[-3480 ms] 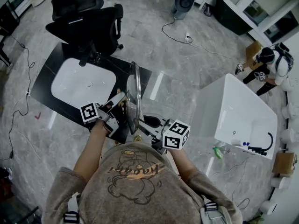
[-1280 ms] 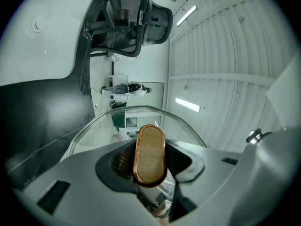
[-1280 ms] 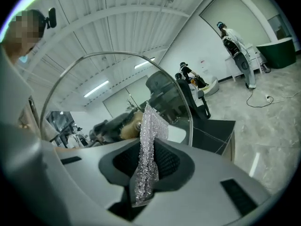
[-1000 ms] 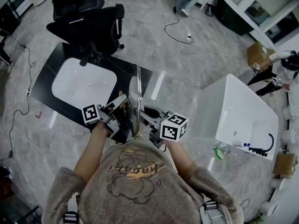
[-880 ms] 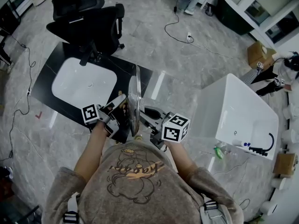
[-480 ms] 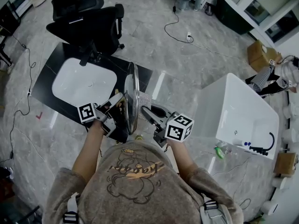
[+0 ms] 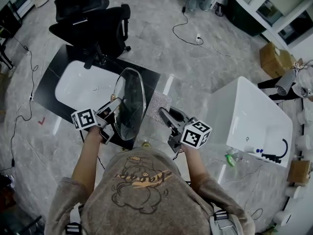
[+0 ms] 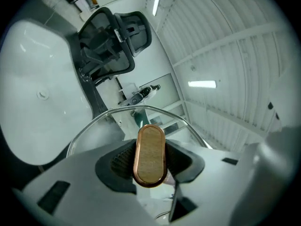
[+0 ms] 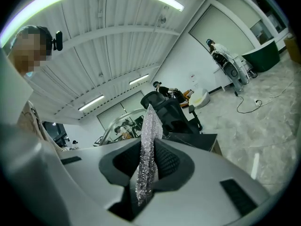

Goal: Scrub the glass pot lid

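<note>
The right gripper [image 9: 149, 161] has its jaws closed on a silvery, glittering scrub cloth [image 9: 148, 142] – the cloth stands upright between the ribbed black pads, its pointed top rising well above them. Just left of the cloth, the curved rim of a glass lid [image 9: 114, 122] arcs past. Behind the cloth sits a black office chair [image 9: 171, 108], beside the far edge of a dark counter [image 9: 197, 139]. To the right lies a pale marbled floor [image 9: 263, 135] with a cable [image 9: 249, 105] trailing across it – a person [image 9: 217, 51] stands far off there. Strip lights [image 9: 164, 0] line the ribbed ceiling.
</note>
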{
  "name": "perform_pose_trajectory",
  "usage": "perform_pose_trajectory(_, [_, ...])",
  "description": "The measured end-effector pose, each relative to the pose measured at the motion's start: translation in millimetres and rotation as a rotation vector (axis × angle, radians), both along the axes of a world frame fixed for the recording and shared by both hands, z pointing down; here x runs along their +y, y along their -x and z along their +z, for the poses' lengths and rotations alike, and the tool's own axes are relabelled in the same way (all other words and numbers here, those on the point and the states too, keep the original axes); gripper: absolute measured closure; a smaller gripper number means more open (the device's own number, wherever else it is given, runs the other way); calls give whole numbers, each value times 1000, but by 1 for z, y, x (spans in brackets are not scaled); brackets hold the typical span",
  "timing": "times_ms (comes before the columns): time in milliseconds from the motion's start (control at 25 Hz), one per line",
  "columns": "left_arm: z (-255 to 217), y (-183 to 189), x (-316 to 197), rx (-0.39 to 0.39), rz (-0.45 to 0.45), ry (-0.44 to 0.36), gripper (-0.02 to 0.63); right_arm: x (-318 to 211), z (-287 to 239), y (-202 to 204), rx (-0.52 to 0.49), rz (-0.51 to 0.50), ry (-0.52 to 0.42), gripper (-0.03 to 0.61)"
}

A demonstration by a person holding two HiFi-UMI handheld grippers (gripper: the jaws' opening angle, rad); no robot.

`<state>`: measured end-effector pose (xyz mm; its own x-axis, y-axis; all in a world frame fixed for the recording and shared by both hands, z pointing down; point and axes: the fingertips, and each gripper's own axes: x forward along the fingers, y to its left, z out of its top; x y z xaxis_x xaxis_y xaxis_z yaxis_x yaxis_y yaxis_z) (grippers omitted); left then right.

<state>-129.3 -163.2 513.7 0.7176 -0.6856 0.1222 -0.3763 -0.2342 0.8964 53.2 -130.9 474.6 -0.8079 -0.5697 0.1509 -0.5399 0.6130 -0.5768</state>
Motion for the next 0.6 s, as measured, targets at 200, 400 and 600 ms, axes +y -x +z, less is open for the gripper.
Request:
perform_pose_trajectory(200, [16,-4,-5,-401,55,-43,434,-1,9,-10,25,42,8,494])
perform_pose_trajectory(400, [40,-8,-5,-839,157,-109,434,-2,15,-20,40,99,19,494])
perform_pose_trajectory(600, [58,-24,-5,-897,250,-103,434,1,16,-24,33,102,26,494])
